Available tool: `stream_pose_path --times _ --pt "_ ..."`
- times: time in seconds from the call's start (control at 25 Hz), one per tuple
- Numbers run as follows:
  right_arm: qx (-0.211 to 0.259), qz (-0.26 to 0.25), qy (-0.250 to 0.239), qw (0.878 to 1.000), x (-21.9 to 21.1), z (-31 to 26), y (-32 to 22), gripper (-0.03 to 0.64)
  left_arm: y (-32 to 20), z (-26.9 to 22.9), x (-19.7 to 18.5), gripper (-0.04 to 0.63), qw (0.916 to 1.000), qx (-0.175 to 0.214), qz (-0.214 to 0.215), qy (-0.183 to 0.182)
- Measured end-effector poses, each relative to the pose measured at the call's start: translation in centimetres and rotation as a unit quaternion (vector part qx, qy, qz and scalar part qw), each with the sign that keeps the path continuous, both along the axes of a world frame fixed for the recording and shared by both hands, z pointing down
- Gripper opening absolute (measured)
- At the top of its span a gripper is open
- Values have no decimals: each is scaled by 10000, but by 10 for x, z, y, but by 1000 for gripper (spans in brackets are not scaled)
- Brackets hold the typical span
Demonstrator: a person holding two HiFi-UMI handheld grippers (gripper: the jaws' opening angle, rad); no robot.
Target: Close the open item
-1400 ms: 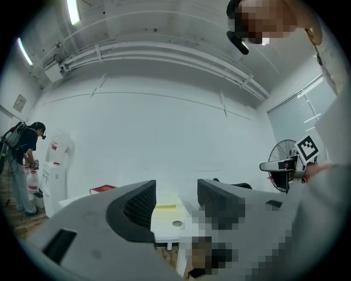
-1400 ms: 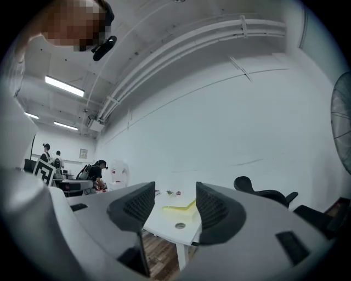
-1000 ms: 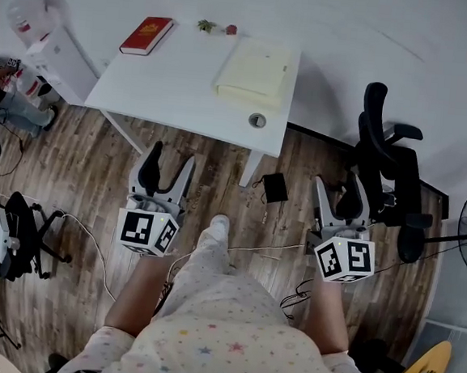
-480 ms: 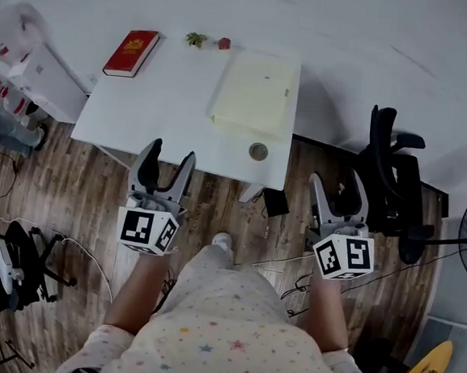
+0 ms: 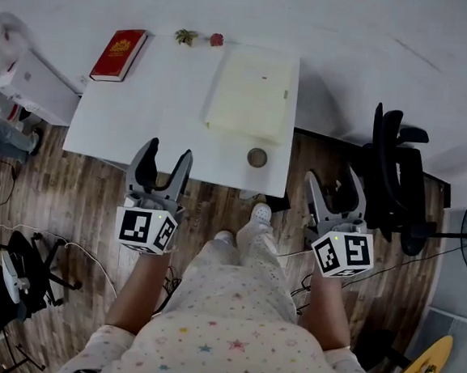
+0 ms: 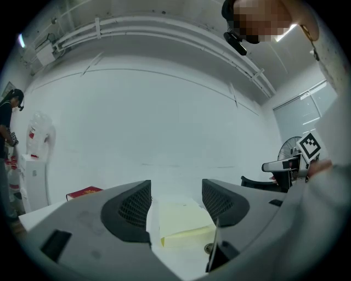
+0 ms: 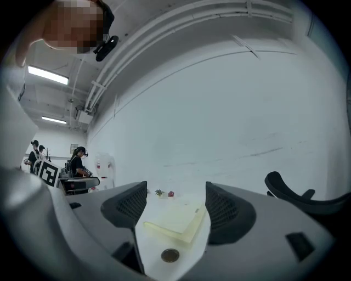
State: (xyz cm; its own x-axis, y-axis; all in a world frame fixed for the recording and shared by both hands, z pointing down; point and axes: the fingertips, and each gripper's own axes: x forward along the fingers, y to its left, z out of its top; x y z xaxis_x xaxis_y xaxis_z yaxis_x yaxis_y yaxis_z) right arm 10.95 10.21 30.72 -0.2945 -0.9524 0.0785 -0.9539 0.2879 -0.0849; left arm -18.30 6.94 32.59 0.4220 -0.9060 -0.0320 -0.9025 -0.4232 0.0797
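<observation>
Folder (image 5: 252, 94), pale yellow, flat on white counter (image 5: 158, 118), red book (image 5: 119, 52) well to its left. Left tool (image 5: 168, 150) and right tool (image 5: 332, 176) both spread wide, empty, short of the folder's near side. Risk: pushing the whole folder along the smooth top instead of folding it shut, even off the edge to its right.

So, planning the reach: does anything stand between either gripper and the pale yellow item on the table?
Nothing visible does. The left gripper and right gripper, both open and empty, face the pale yellow item across bare white table. Only a round grommet lies flat in the tabletop before it; the red book sits far left.
</observation>
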Motion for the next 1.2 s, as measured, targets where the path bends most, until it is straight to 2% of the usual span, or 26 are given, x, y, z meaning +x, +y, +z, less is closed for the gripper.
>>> stream_pose_path --times 0.28,0.56,0.76,0.96,1.2 --pt "48 -377 41 9993 -1 -4 -63 307 -45 -3 7 268 9997 -2 -253 14" --pt "21 -811 -72 9967 16 -5 -140 305 -106 -9 28 268 9982 35 -595 -35" --pt "-123 -1167 -150 9930 27 7 -184 304 -147 -3 43 268 9964 -73 -845 -53" --pt "-274 -1229 -241 9917 45 14 -214 304 -167 3 56 268 9951 -183 -953 -180" --pt "-537 -1088 -329 9921 46 32 -236 304 -193 25 56 267 9951 -443 -872 -135"
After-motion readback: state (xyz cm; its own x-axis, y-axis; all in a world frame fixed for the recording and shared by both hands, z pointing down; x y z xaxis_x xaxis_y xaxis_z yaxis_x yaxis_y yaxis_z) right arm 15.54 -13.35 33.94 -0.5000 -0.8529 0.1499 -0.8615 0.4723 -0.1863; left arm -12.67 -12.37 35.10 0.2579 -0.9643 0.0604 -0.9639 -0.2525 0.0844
